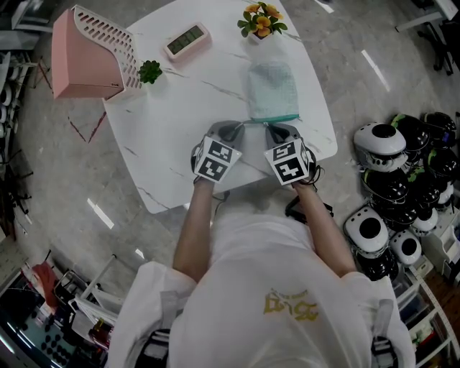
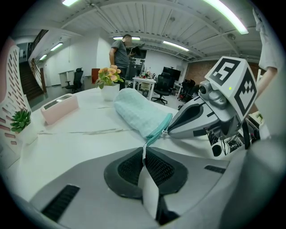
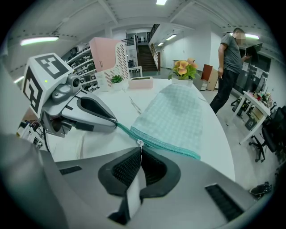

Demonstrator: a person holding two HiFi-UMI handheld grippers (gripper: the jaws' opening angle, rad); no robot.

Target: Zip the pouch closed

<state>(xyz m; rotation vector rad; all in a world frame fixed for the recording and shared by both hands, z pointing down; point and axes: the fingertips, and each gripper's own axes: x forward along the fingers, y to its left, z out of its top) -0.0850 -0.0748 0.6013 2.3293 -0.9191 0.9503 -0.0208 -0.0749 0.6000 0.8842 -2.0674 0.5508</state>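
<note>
The pale green checked pouch (image 1: 273, 90) lies flat on the white desk (image 1: 187, 129), at 12 o'clock from both claws in the head view. Its teal zip (image 1: 274, 118) runs along the edge nearest the person. The left claw (image 2: 144, 152) is pressed together, pinching the thin tail of the zip at the pouch's left corner. The right claw (image 3: 140, 154) is pressed together on the small zip pull (image 3: 140, 143), which sits toward the left end of the zip line. The 2 claws stand close beside each other, tips converging on that corner. Whether the zip teeth are joined cannot be told. A pink digital clock (image 1: 187, 39) lies at 10 o'clock from the pouch. A flower pot (image 1: 262, 20) stands at 12 o'clock from it.
</note>
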